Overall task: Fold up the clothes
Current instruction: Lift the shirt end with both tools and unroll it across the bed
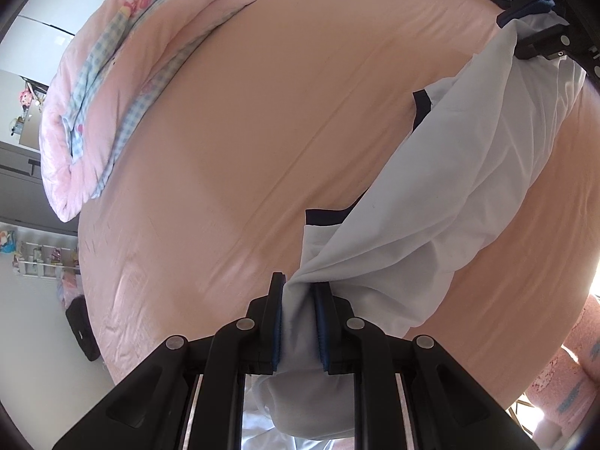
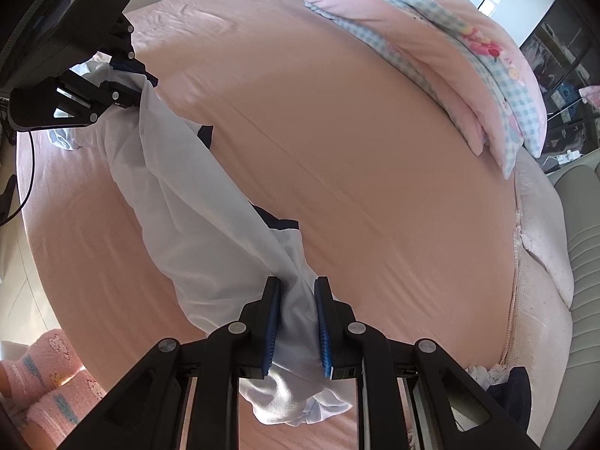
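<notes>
A white garment [image 1: 431, 206] with navy trim [image 1: 326, 217] hangs stretched between both grippers over a pink bed sheet [image 1: 262, 131]. My left gripper [image 1: 298, 285] is shut on one bunched end, with cloth spilling out below the blue pads. The right gripper [image 1: 512, 26] grips the far end at the top right. In the right wrist view, my right gripper [image 2: 296, 283] is shut on its end of the garment [image 2: 195, 195]. There the left gripper [image 2: 144, 84] holds the other end at the upper left. The garment's middle sags toward the sheet [image 2: 356, 131].
A folded pink quilt [image 2: 450, 48] with blue check lies along the bed's far side. A small pile of clothes [image 2: 498, 375] sits near the grey padded headboard [image 2: 577, 225]. A person's feet in pink socks [image 2: 48, 386] stand by the bed's edge. A black bag [image 1: 80, 330] is on the floor.
</notes>
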`<state>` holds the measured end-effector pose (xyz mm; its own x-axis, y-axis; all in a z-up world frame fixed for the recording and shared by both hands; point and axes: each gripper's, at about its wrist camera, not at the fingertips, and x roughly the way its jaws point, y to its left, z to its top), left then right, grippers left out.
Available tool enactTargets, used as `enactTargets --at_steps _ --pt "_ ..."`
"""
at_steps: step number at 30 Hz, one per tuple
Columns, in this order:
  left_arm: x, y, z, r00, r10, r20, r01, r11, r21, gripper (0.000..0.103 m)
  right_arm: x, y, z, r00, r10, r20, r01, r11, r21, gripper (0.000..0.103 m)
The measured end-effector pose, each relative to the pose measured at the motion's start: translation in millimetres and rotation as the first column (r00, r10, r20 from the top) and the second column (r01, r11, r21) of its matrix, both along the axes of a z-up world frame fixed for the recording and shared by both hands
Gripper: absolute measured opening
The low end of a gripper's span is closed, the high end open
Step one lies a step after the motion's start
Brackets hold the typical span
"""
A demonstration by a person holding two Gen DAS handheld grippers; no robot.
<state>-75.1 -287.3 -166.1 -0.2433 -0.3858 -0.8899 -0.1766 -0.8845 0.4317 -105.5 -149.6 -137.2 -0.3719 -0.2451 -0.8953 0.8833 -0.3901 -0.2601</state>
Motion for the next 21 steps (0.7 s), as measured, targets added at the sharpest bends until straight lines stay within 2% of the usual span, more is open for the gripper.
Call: enactTargets --at_steps 8,21 --pt "-16 -24 -14 0.991 0.131 0.028 -0.134 0.984 0.121 0.014 -17 -8 -12 1.0 -0.026 0.009 0.026 1.0 0.005 0.017" --pt "-33 -42 -42 0.977 0.204 0.063 -0.212 0.962 0.172 0.021 -36 -25 -43 0.998 -0.06 0.017 0.059 0.997 0.056 0.017"
